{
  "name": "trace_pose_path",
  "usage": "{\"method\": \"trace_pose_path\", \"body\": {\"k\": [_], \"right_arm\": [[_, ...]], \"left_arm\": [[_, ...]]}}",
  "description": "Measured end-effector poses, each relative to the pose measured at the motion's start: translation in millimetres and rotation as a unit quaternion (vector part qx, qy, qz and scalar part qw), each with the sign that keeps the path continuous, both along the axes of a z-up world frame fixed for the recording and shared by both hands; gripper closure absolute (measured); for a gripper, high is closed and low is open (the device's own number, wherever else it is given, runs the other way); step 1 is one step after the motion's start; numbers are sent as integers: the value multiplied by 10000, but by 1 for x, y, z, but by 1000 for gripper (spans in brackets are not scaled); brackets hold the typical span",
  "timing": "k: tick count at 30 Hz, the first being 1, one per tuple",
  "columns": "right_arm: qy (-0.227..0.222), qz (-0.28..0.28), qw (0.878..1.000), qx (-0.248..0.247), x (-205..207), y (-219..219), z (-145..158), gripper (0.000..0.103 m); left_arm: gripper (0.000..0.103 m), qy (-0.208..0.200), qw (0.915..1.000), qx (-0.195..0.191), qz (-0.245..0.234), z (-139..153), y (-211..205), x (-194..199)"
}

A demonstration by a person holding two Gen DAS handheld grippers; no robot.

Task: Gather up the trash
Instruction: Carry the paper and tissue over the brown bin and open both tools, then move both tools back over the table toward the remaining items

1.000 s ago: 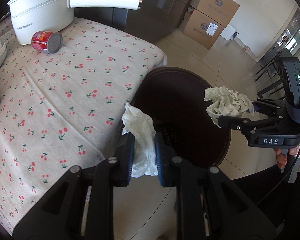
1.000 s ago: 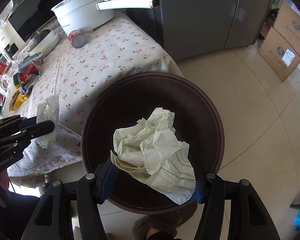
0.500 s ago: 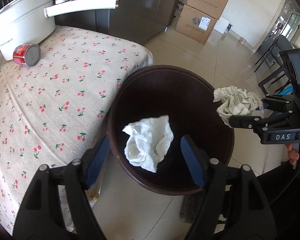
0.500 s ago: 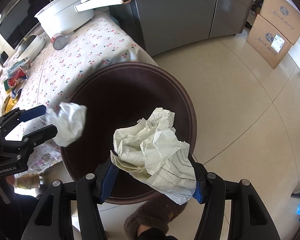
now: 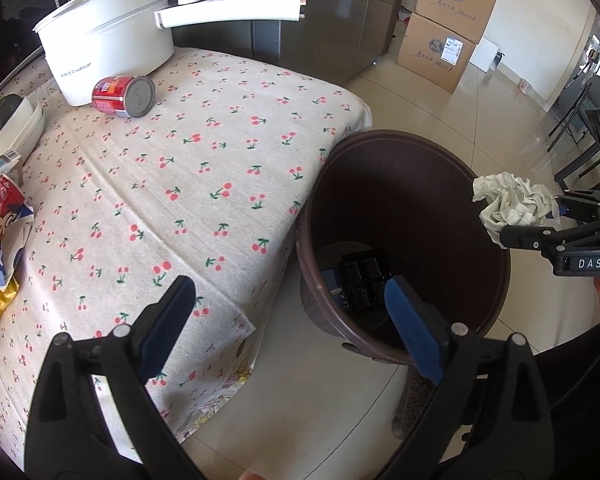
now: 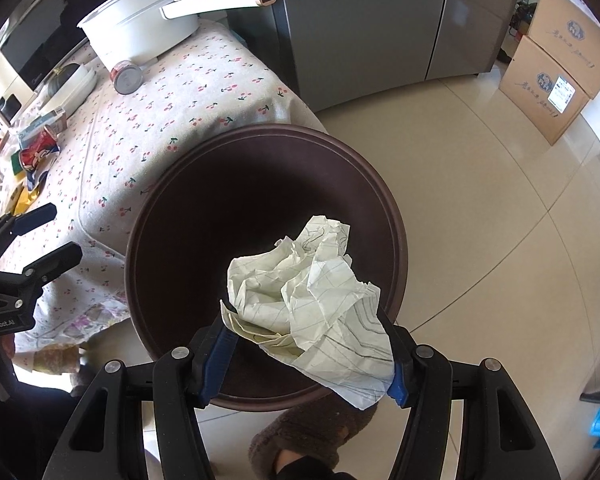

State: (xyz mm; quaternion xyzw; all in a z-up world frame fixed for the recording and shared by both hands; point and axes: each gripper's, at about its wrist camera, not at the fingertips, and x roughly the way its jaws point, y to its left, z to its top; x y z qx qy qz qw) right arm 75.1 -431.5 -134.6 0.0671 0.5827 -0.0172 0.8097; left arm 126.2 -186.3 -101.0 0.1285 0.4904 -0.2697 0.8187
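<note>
Crumpled paper poised over the brown trash bin [image 6: 396, 256]

The right hand-held gripper [image 6: 306, 354] is clamped on the crumpled lined paper [image 6: 312, 304], its jaws easing apart directly above the bin's mouth; let go there. The left hand-held gripper [image 5: 288, 322], beside the counter [image 5: 180, 184], is opening, nothing between its pads.

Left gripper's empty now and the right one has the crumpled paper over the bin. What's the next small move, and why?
Probably open the right gripper and let the crumpled paper drop. Its pads press the wad on both sides, and in the right wrist view the paper hangs over the dark mouth of the brown bin, so it should fall inside. The left gripper is opening with nothing between its fingers.
</note>
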Motion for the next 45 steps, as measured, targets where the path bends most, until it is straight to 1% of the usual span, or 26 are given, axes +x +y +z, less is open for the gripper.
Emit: {"method": "trace_pose_path", "body": {"k": [1,3,7,15,25,32,37,41,43,45], "right_arm": [[-5,46,10000,-39,1,3,1,28],[-76,102,9998,-157,1,9,4,18],[-118,263,9992,-288,3,20,8,17],[-151,434,9984,-314,13,39,14,17],[-264,681,9971,-199,37,82,28,17],[-270,1042,9939,-245,57,129,31,17],[-298,1289,9909,-231,71,165,35,17],[-312,1473,9884,-175,82,192,38,17],[-307,1557,9872,-157,87,205,38,17],[-294,1632,9860,-152,92,216,37,16]], "left_arm": [[6,-5,10000,17,21,0,3,-1],[5,-18,10000,40,57,2,9,-1],[4,-29,9999,73,147,4,20,-1],[4,-50,9989,87,461,10,51,0],[4,-65,9937,32,1122,19,115,4],[4,-60,9867,-67,1623,27,171,7],[4,1,9797,-141,1999,31,214,11],[4,64,9725,-186,2322,34,249,16],[4,101,9672,-183,2531,36,267,21],[4,181,9610,-308,2743,37,287,28]]}}
